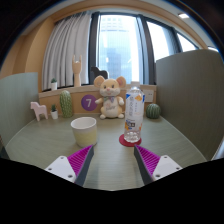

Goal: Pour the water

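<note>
Nearest to you, the gripper is hanging wide open over the desk, its pink pads gripping nothing and bare desk showing in the gap. Just beyond the fingers, the cream cup is standing ahead of the left one, and the clear water bottle is sitting upright on a red coaster ahead of the right one; the two are near each other but apart.

You are risking a tip if you are closing high on that tall, narrow bottle, and likely a spill past the cup's small mouth if you are tilting too fast. Whether the bottle is capped, you cannot tell.

Farther back, a plush mouse is crowding the space behind both, with a toy cactus, a green pot and small figures along the ledge under the window.
</note>
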Demonstrator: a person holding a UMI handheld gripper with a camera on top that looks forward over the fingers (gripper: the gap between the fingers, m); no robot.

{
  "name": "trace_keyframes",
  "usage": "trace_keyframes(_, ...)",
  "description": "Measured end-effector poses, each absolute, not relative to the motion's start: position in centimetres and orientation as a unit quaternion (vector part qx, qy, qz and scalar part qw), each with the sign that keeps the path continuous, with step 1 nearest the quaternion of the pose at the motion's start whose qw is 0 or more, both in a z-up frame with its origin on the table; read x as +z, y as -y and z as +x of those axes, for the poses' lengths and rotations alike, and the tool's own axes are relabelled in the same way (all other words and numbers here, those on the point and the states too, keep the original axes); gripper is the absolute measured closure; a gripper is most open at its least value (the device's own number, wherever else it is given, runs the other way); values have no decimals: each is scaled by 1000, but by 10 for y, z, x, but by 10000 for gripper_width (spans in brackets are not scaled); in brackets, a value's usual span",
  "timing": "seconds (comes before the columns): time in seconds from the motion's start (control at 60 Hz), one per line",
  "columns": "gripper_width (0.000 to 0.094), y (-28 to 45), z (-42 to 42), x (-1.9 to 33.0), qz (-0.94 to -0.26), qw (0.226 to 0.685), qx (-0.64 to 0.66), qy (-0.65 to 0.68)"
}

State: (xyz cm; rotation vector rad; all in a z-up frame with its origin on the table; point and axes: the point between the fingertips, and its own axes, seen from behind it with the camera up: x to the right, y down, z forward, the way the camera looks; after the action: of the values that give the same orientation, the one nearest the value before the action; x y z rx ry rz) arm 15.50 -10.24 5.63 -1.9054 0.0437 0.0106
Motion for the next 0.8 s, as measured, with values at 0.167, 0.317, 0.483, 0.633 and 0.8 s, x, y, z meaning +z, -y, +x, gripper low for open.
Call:
trace_keyframes(0.167, 89, 137, 106, 61, -825, 565, 33, -5)
trace_keyframes(0.317, 88, 153, 83, 94, -816, 578, 32, 5)
trace_keyframes(0.483, 89, 162, 70, 133, -800, 598, 47, 4)
trace_keyframes(0.633, 99, 167, 66, 155, -792, 609, 48, 7)
trace_keyframes(0.8, 99, 172, 68, 170, -787, 616, 37, 10)
